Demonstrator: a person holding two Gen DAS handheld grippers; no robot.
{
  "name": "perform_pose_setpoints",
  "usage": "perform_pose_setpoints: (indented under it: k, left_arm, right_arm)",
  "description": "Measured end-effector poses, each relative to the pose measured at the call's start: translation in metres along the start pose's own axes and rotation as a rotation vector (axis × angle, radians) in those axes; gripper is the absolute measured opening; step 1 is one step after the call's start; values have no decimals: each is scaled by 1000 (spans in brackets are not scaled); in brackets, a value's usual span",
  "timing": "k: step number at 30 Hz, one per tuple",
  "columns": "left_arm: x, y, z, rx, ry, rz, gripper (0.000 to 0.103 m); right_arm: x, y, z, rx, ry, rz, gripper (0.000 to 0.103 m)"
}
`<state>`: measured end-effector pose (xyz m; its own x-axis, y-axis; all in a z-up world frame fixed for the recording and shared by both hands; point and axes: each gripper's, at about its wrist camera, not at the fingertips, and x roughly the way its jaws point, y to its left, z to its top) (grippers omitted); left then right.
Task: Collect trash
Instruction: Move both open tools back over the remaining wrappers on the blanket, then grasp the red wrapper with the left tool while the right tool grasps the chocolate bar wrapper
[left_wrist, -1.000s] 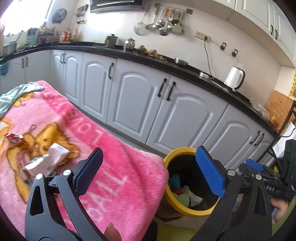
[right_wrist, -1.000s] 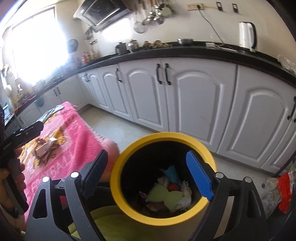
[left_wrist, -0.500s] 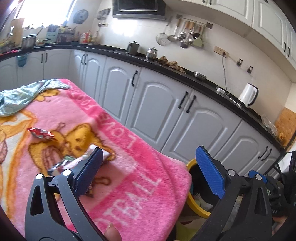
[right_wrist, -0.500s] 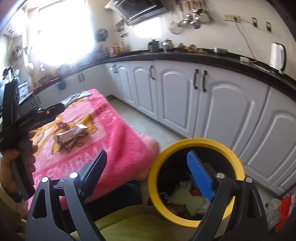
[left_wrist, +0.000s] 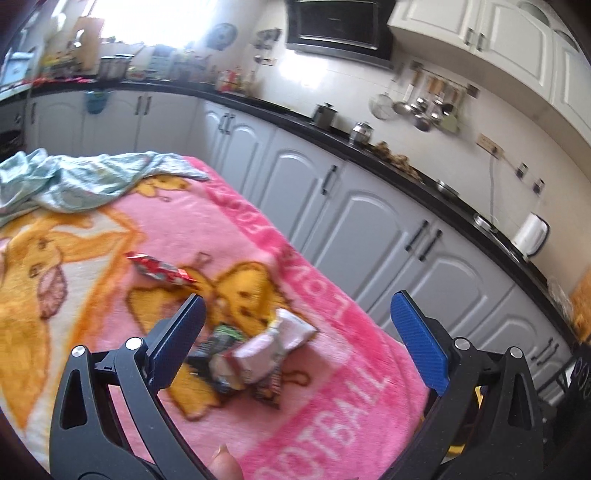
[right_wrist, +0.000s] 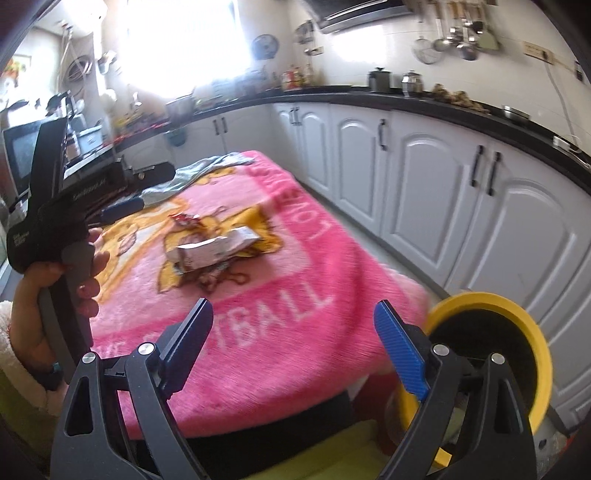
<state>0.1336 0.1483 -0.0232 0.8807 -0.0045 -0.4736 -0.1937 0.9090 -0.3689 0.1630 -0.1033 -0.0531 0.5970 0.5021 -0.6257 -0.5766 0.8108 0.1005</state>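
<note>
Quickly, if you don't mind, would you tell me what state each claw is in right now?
Left claw: open, holding nothing, over the wrappers on the pink blanket.
Right claw: open, holding nothing, beside the yellow bin.

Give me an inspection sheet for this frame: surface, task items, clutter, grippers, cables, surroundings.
Surface: pink fleece blanket with white lettering covering the table.
Job's things: pile of crumpled white and dark wrappers mid-blanket; red foil wrapper lying apart behind it; yellow-rimmed round bin on the floor off the blanket's corner, contents hidden.
Clutter: pale green crumpled cloth at the blanket's far end.
Grippers: left gripper open, empty, above the pile; right gripper open, empty, above the near blanket edge.
Cables: white cord from the wall socket to the counter.
Surroundings: white cabinet doors, black countertop, white kettle, hanging utensils.
</note>
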Motion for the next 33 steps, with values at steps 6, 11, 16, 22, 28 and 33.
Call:
perform_pose_setpoints:
  k: [6,11,16,22,28,33]
  left_arm:
    - [-5,40,8,-75,-15,62,92]
    - [-3,67,10,-126,-14,100,92]
    - [12,89,13,-158,11,136,92]
    - [43,111,17,-201,83,161,92]
    - [74,130,18,-282,151,168,92]
    - [103,138,23,-316,189,206,92]
  right_arm:
    - [37,33,6,-42,33,48,86]
    - [70,56,9,-86,72,57,86]
    - [108,72,11,-106,125,67,86]
    - [142,82,12,-109,177,72,86]
    - [166,82,13,-86,220,82,77]
    - [172,75,13,-83,223,76,57]
